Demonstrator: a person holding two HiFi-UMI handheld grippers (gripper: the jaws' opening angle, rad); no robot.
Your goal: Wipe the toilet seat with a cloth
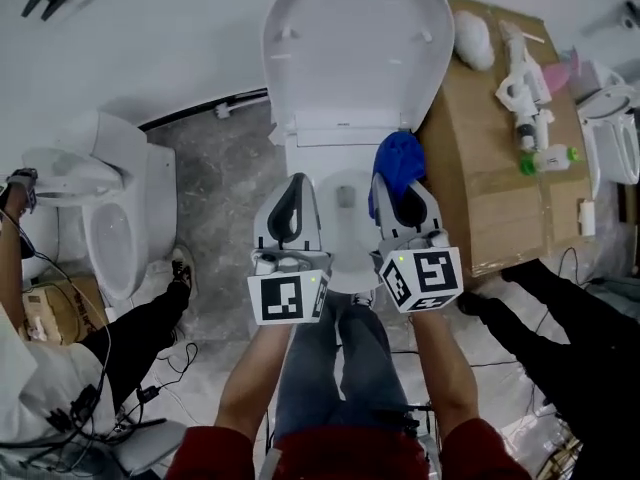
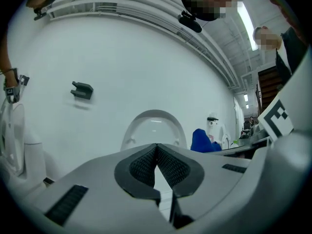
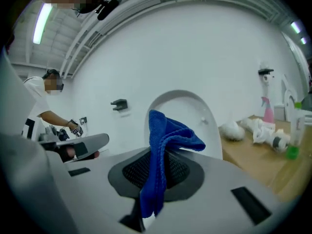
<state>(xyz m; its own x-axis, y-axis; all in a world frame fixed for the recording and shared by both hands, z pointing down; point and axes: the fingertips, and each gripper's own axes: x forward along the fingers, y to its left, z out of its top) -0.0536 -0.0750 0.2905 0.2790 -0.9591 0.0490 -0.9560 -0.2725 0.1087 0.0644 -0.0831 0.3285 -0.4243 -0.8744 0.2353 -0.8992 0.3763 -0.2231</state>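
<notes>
— Head view: right gripper (image 1: 405,196) pinches cloth (image 1: 398,160), held up over seat (image 1: 335,163); lid (image 1: 355,48) up.
— Left gripper (image 1: 290,203)?
— Jaws pressed together, empty.
— Step?
— Likely the approach; wiping not begun. Next: lower cloth onto seat, then sweep round.

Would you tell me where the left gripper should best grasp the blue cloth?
Probably the loose fold of the blue cloth standing above the right gripper, approached from the left; the lower tail is pinched in its jaws. The left gripper is shut and must open first.
</notes>
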